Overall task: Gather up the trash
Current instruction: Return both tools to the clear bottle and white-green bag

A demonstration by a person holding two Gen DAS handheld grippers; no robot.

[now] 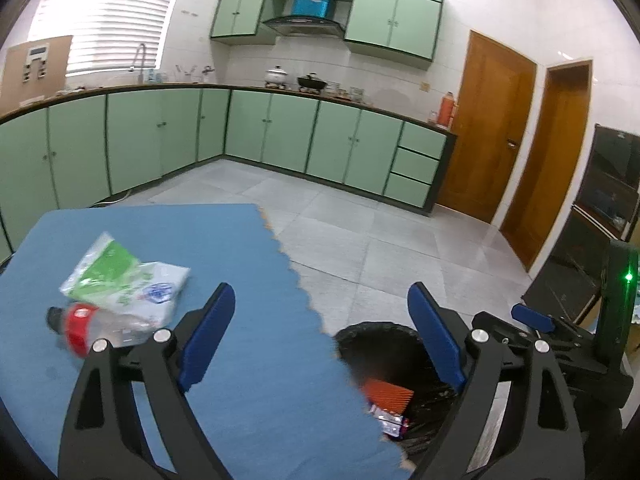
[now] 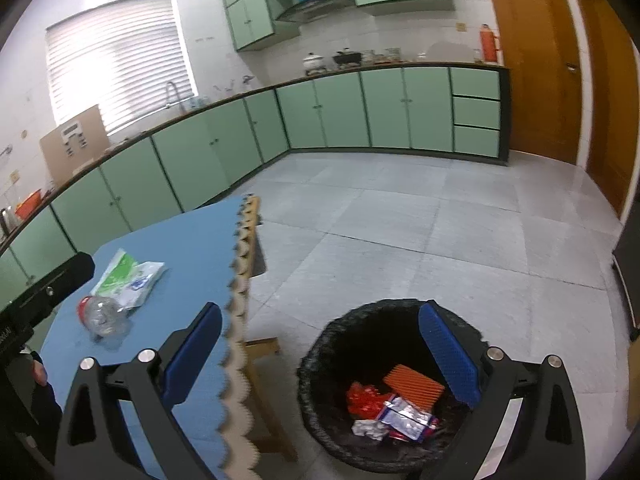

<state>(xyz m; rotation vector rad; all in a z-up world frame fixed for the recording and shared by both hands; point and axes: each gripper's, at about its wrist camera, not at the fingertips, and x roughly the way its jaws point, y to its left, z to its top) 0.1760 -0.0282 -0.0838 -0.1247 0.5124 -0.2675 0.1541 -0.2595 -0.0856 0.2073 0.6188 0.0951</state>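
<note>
Clear plastic bottle with red label [image 1: 94,330] was seen lying flat on blue mat [image 1: 224,360], cap pointing left; left gripper [image 1: 320,340] and right gripper [image 2: 320,344] were spread wide, empty.

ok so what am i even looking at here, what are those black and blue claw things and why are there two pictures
Those claws are handheld grippers, one in each of a person's hands; no robot arm is involved. Each carries a wide-angle camera looking forward along its two blue-padded fingers, so one picture comes from the left gripper and the other from the right gripper. Both are open and hold nothing.

The scene is a kitchen. On the blue-covered table lie an empty plastic bottle with a red label and a green and white plastic bag, touching each other. On the floor beside the table stands a black bin that already holds an orange ridged piece and some crumpled wrappers. The job is collecting trash, so the bottle and bag probably go in next.
</note>
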